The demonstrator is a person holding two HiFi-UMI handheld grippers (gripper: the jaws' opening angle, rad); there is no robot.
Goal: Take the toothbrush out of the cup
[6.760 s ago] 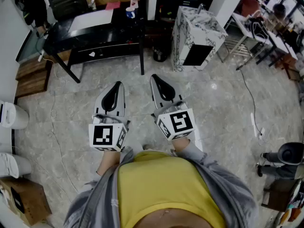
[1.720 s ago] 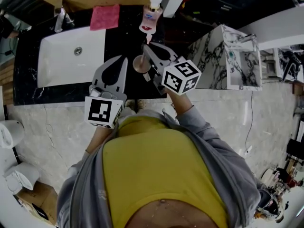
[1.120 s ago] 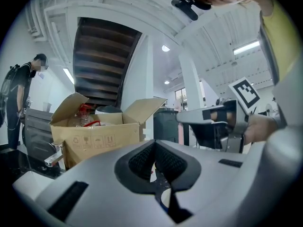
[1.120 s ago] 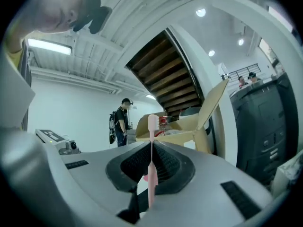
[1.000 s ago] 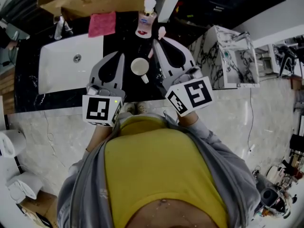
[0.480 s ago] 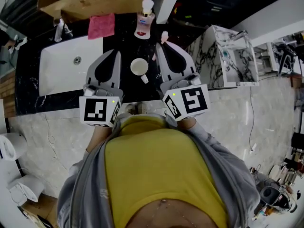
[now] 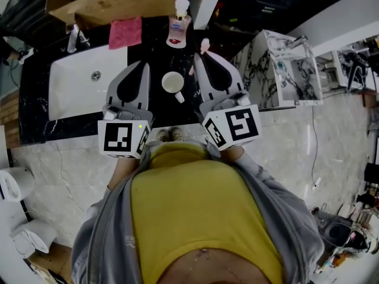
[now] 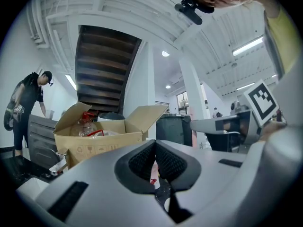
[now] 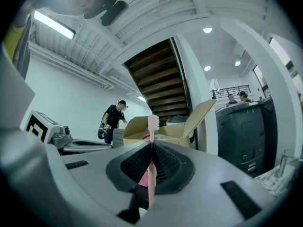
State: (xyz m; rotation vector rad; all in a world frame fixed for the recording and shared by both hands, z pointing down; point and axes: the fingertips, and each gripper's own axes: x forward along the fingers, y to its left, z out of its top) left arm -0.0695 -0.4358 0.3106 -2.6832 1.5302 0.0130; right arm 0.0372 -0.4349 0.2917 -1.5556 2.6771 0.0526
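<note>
Toothbrush (image 9: 151,174) is clamped upright in right gripper (image 9: 151,143), clear of the cup (image 7: 173,83); left gripper (image 8: 155,142) is held closed on nothing.

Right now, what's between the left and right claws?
The white cup on the black counter, seen in the head view; the toothbrush is clamped in the right claw.

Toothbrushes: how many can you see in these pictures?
1. The pink plastic toothbrush is clamped between the shut jaws of the right gripper, outside the white round cup on the black counter. Others could be hidden in the cardboard box.
</note>
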